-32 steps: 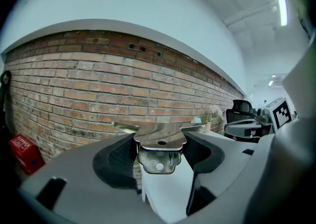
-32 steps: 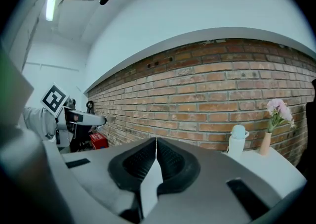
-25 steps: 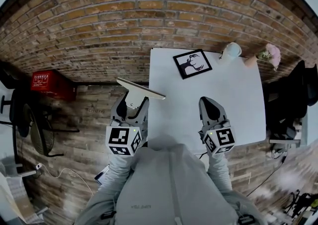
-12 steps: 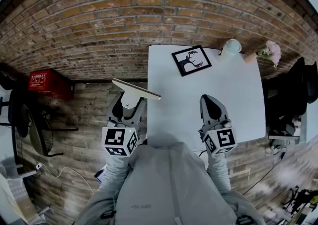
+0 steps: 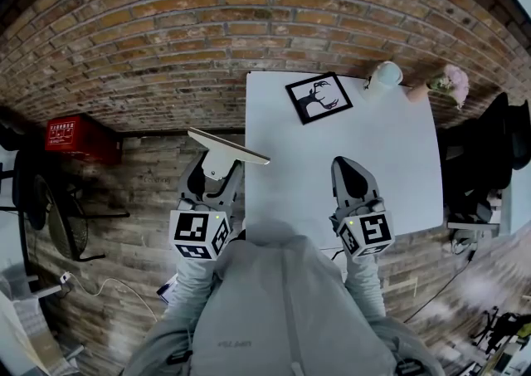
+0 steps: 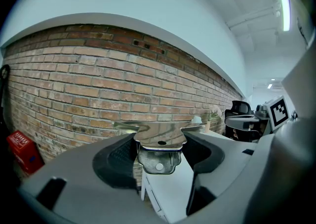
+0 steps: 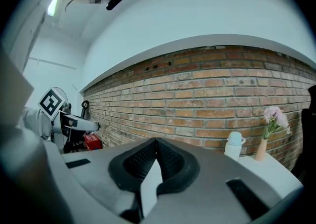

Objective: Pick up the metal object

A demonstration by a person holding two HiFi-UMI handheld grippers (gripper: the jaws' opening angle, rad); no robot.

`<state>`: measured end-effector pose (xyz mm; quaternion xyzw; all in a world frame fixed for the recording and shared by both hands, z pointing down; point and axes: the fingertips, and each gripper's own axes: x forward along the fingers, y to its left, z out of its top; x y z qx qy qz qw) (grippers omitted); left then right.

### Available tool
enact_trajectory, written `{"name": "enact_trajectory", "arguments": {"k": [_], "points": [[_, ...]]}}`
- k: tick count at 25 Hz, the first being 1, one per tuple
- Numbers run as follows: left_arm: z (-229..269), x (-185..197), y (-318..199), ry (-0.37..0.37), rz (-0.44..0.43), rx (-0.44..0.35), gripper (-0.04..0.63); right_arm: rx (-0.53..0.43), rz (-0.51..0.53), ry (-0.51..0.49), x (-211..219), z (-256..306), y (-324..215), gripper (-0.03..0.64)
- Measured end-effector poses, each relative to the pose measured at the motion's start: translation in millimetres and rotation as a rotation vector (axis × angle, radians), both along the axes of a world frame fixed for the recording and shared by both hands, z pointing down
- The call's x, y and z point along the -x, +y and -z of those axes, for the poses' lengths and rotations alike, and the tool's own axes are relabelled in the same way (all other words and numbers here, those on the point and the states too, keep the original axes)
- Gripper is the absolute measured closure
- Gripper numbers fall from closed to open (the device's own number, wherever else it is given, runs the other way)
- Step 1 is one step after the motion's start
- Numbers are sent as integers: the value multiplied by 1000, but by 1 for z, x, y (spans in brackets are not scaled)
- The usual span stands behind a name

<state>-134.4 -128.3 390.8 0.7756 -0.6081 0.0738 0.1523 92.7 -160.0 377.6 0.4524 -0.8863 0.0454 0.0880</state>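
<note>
Barely drifting since a second ago, the metal object (image 5: 226, 147) is hanging just off the bench's (image 5: 390, 150) left edge, with the left gripper (image 5: 216, 177) grasping its bracket; the pickup is looking done. The right gripper (image 7: 156, 151) is idling clenched and empty over the bench. A framed picture (image 5: 319, 98) is lying at the bench's far side, obstructing nothing.

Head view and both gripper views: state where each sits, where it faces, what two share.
Head view: on the head, steeply down at the white table; shows left gripper, right gripper, sleeves.
Left gripper view: on that gripper, toward the brick wall; jaws clamp the shiny metal bracket.
Right gripper view: likewise toward the wall; jaws together, empty.
Shared: head and right gripper views show the white lidded cup.
</note>
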Motion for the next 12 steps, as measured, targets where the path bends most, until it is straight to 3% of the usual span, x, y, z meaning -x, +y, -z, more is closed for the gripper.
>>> {"name": "enact_trajectory", "arguments": {"k": [12], "points": [[0,-2,-1,-6,-3,5,295,-5,-2,-5,-2,2,-3,594]]}}
